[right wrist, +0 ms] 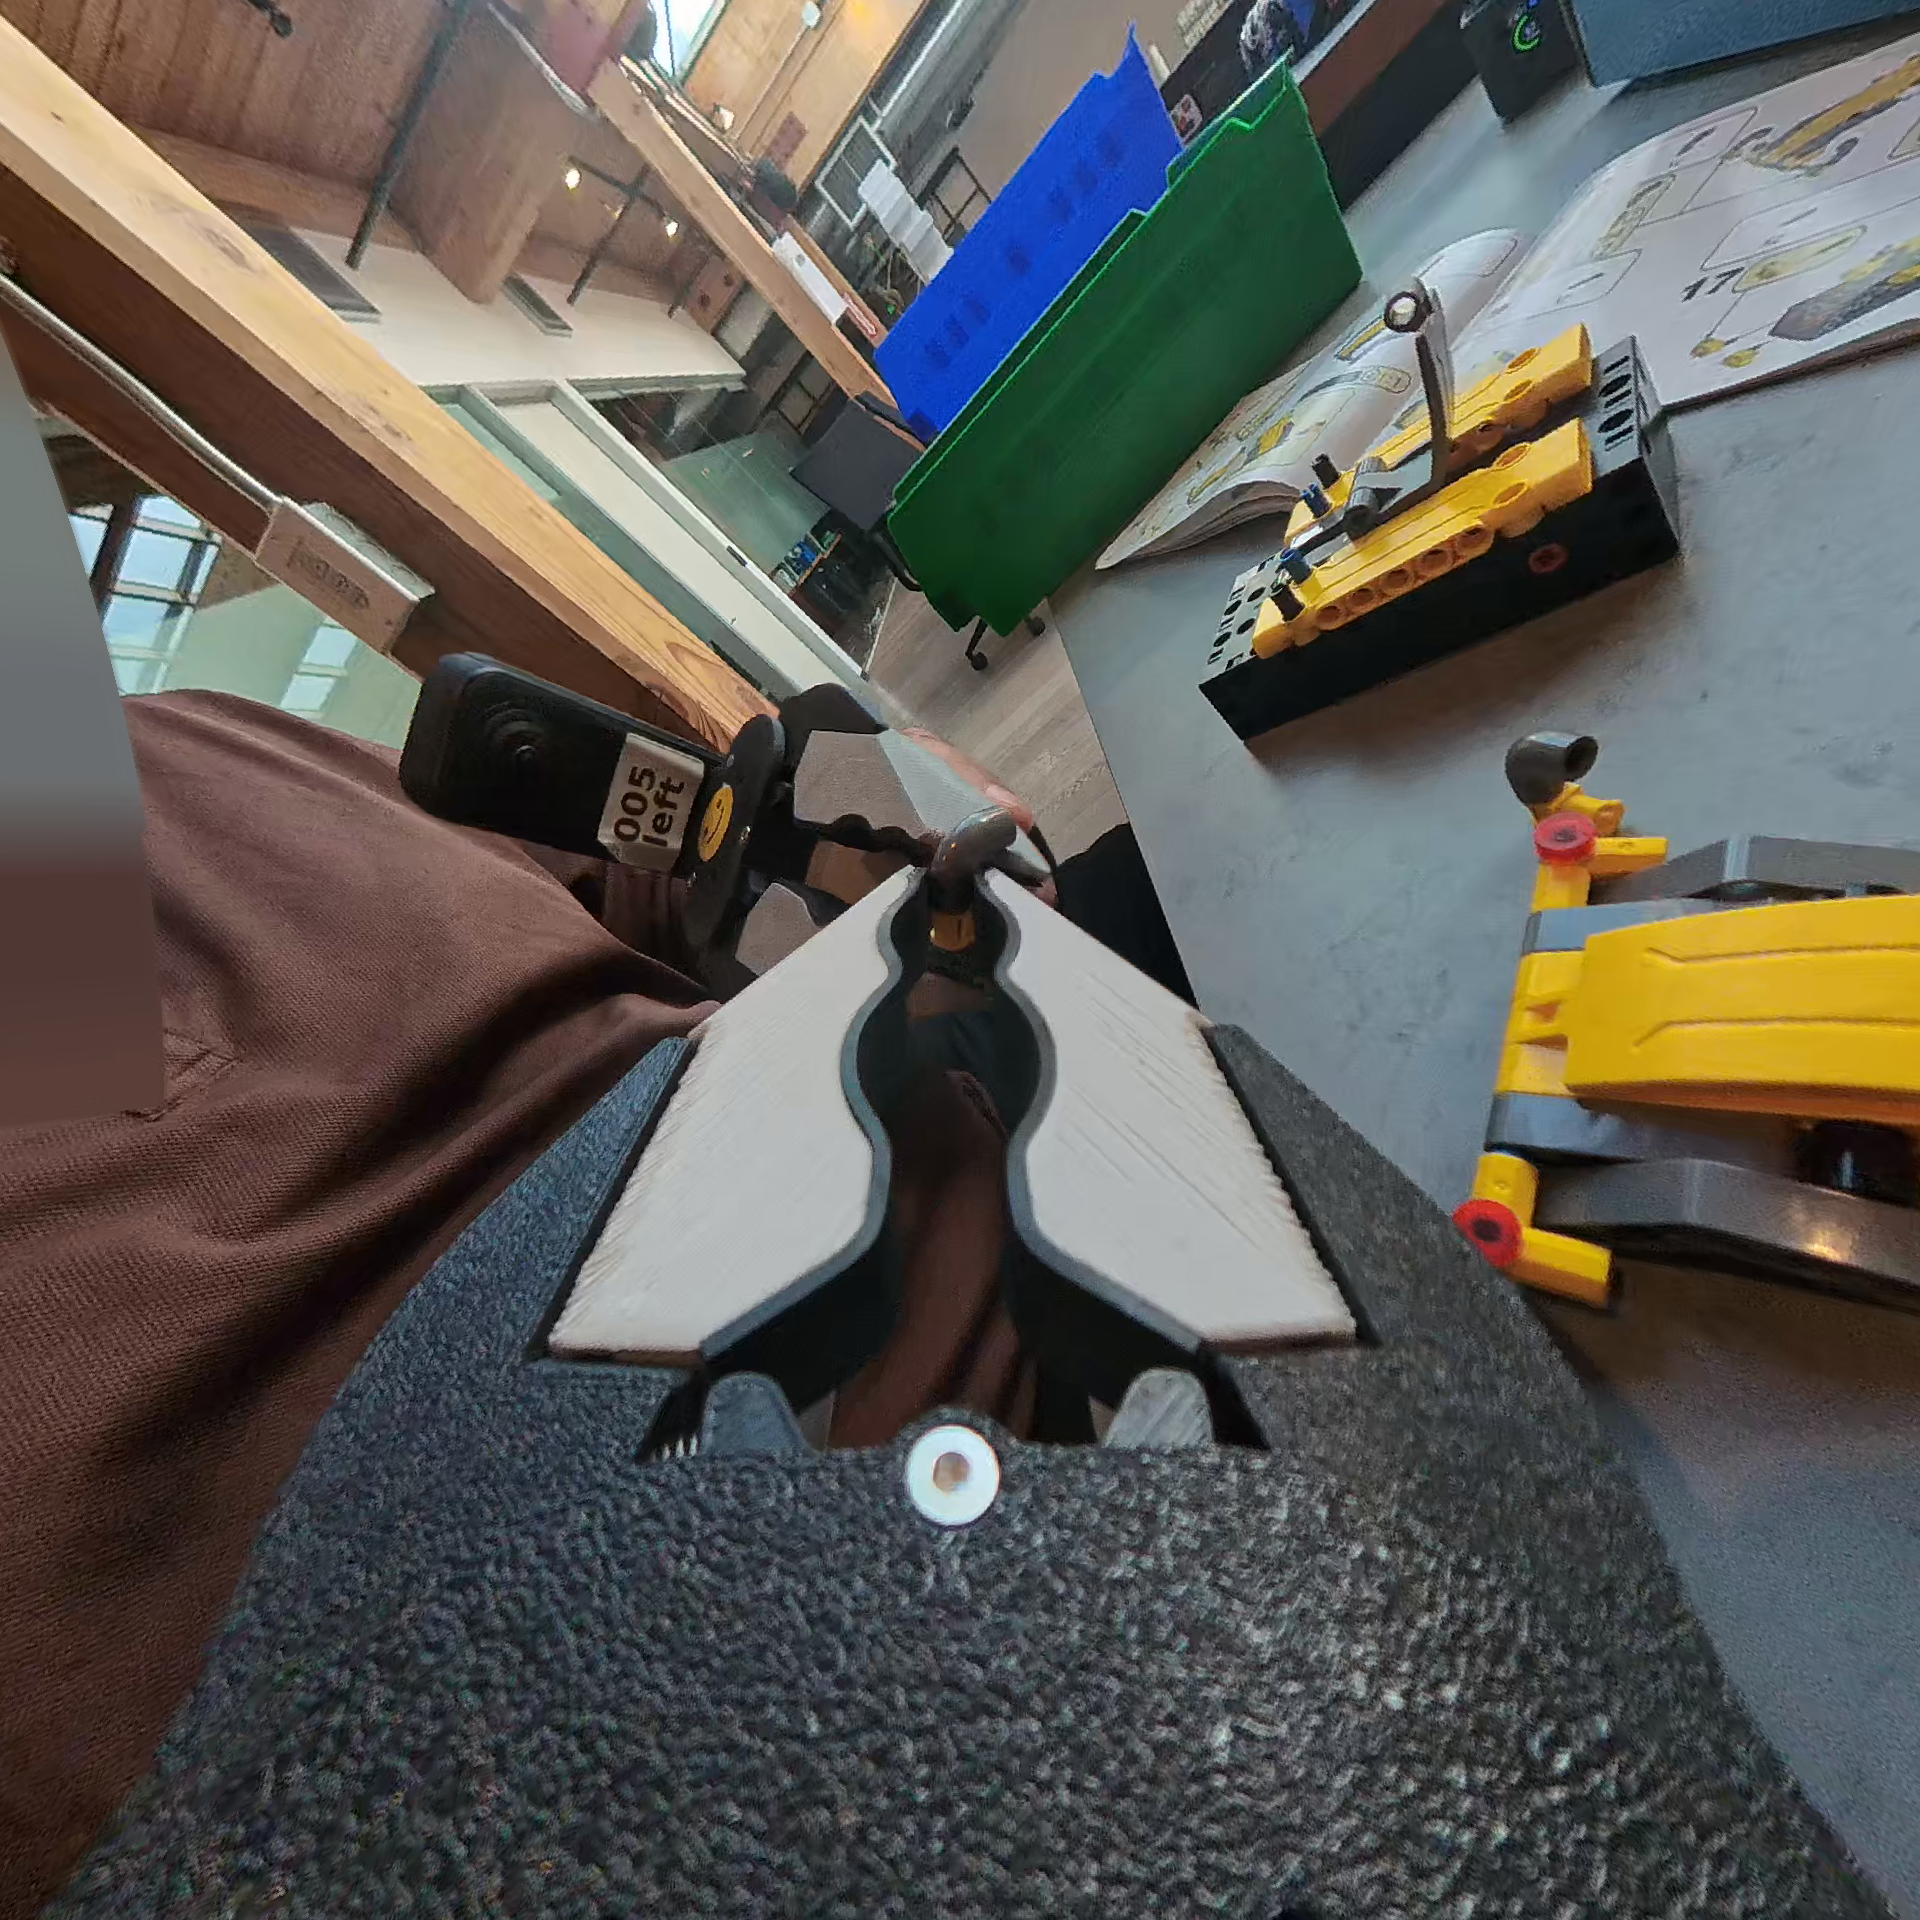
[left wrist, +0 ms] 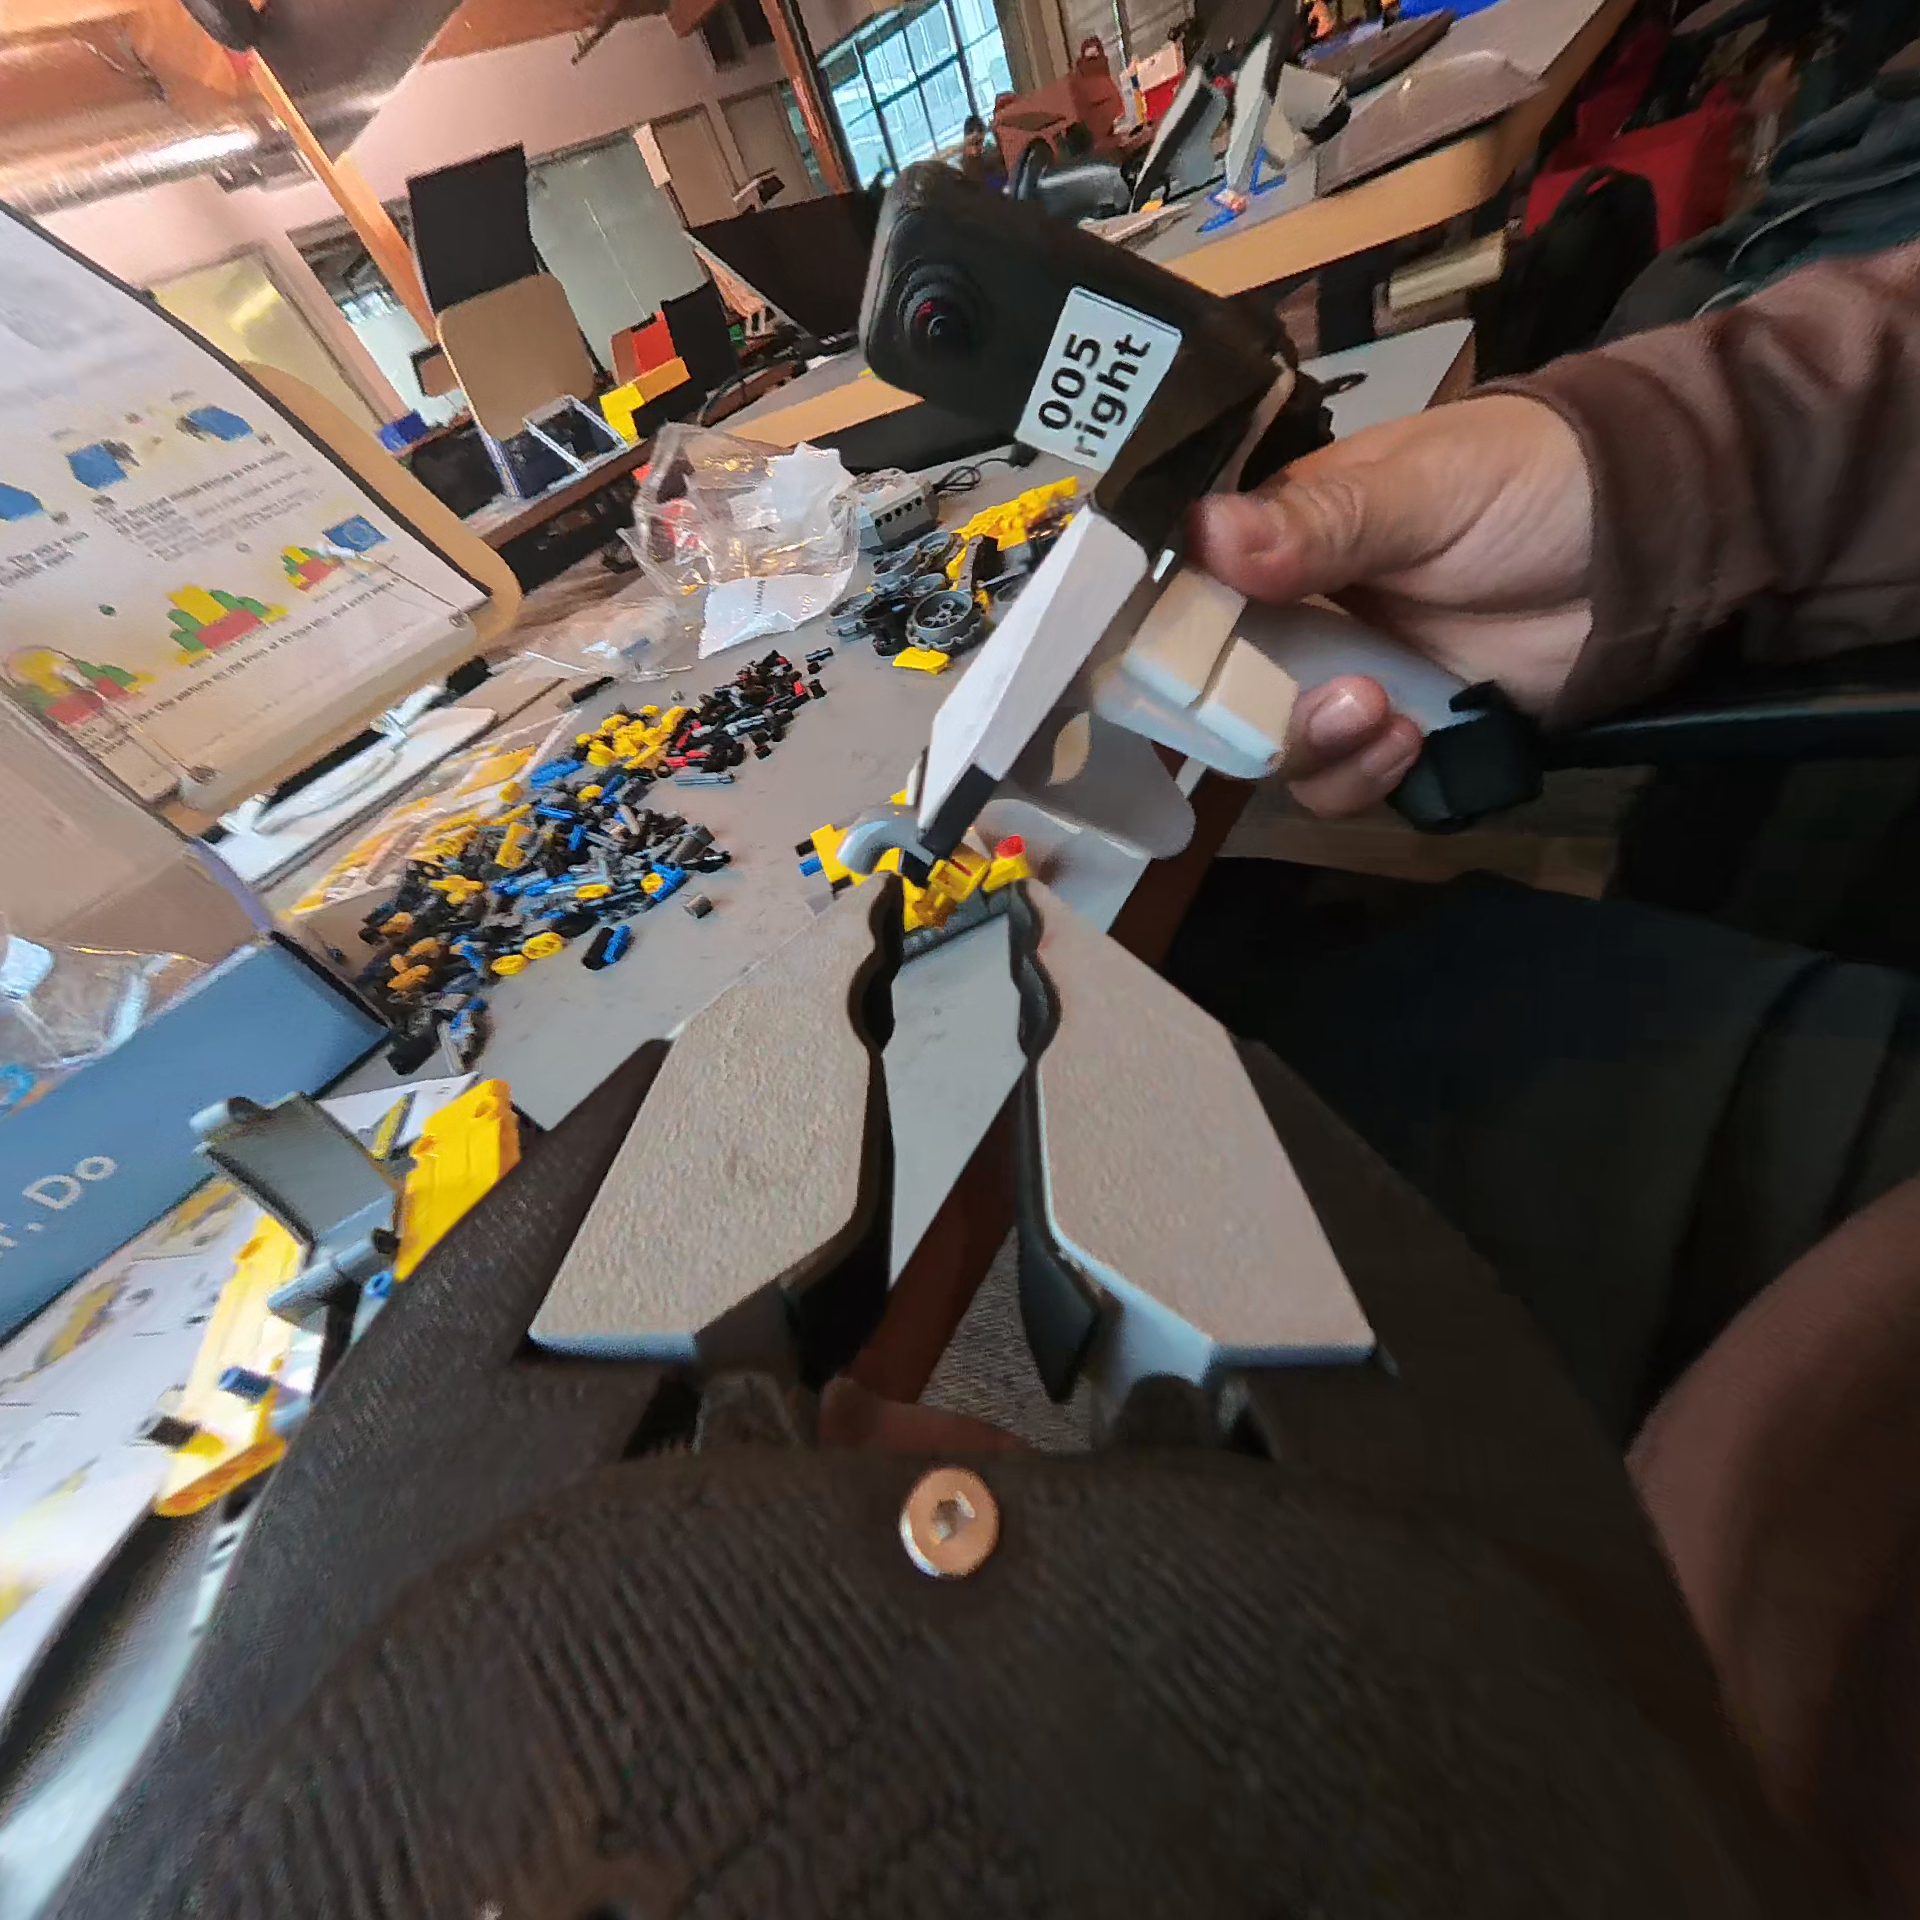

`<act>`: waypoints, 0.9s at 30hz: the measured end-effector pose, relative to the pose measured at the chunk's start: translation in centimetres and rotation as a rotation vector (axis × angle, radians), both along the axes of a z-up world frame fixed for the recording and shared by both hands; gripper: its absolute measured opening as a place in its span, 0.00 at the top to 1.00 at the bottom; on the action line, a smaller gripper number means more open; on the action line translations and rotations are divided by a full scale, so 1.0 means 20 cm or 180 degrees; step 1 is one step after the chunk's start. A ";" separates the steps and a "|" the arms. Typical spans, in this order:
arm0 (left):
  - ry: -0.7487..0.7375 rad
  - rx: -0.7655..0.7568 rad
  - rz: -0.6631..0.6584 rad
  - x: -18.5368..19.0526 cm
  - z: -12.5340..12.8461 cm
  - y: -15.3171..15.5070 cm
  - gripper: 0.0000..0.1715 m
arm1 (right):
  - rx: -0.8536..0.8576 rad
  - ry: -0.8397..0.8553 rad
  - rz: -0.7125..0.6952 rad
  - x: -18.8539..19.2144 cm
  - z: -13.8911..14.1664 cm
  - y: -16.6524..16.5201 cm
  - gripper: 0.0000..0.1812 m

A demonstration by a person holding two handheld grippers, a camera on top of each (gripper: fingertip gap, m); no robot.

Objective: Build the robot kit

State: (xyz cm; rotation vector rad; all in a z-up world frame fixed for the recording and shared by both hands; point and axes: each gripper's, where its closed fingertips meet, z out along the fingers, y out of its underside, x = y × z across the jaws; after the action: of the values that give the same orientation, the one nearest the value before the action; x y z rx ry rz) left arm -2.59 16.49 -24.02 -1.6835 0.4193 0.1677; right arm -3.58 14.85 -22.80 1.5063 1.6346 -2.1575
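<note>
My left claw (left wrist: 951, 909) is narrowed onto a small yellow brick assembly with red pins (left wrist: 961, 878), pinching it at the tips just over the near edge of the grey desk (left wrist: 831, 727). My right claw (right wrist: 951, 899) comes in from above that same assembly, its tips clamped on a curved grey elbow-shaped plastic piece (right wrist: 971, 836) with a yellow bit just beneath it; in the left wrist view that grey elbow (left wrist: 878, 836) sits touching the left end of the yellow assembly. My right hand (left wrist: 1444, 582) wraps the pale handle above the assembly. Beyond the assembly, farther onto the desk, lies a spread heap of small black, blue and yellow connector pins (left wrist: 551, 852), and past that a crumpled clear plastic bag (left wrist: 748, 520) beside a cluster of grey wheel hubs (left wrist: 925, 613). In the right wrist view, a yellow and black beam frame with an upright grey lever (right wrist: 1455, 520) rests on the desk against an open instruction booklet (right wrist: 1662, 239), and nearer me sits a larger yellow and dark grey panelled build (right wrist: 1714, 1049).
</note>
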 end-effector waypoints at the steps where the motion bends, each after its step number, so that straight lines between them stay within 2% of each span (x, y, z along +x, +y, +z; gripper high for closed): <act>1: -0.0111 -0.0032 -0.0011 0.00 0.00 0.00 0.89 | -0.0001 0.0014 -0.0012 0.00 0.00 0.00 0.96; 4: -0.0370 -0.0040 0.0056 -0.03 0.02 0.01 0.87 | 0.0015 0.0075 -0.0106 -0.02 0.02 0.02 0.95; 8: -0.0650 -0.0067 0.0060 -0.05 0.04 0.01 0.86 | 0.0300 0.0351 -0.0417 -0.06 0.07 0.03 0.96; 13: -0.0545 -0.0095 0.0118 -0.08 0.01 0.00 0.84 | 0.0758 0.0665 -0.0783 -0.07 0.12 0.07 0.95; 17: -0.0536 -0.0112 0.0149 -0.11 -0.01 0.00 0.84 | 0.1206 0.0725 -0.1271 -0.08 0.11 0.21 0.95; 23: -0.0543 -0.0165 0.0135 -0.13 -0.06 0.00 0.84 | 0.1064 0.0589 -0.1528 -0.08 0.10 0.36 0.96; 27: -0.0436 -0.0188 0.0090 -0.12 -0.08 0.00 0.84 | 0.1173 0.0558 -0.1640 -0.09 0.08 0.41 0.96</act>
State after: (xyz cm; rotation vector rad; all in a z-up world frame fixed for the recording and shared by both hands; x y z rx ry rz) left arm -5.05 16.50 -25.63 -1.7477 0.3005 0.0608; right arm -5.32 23.13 -21.11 2.0931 1.9632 -2.3789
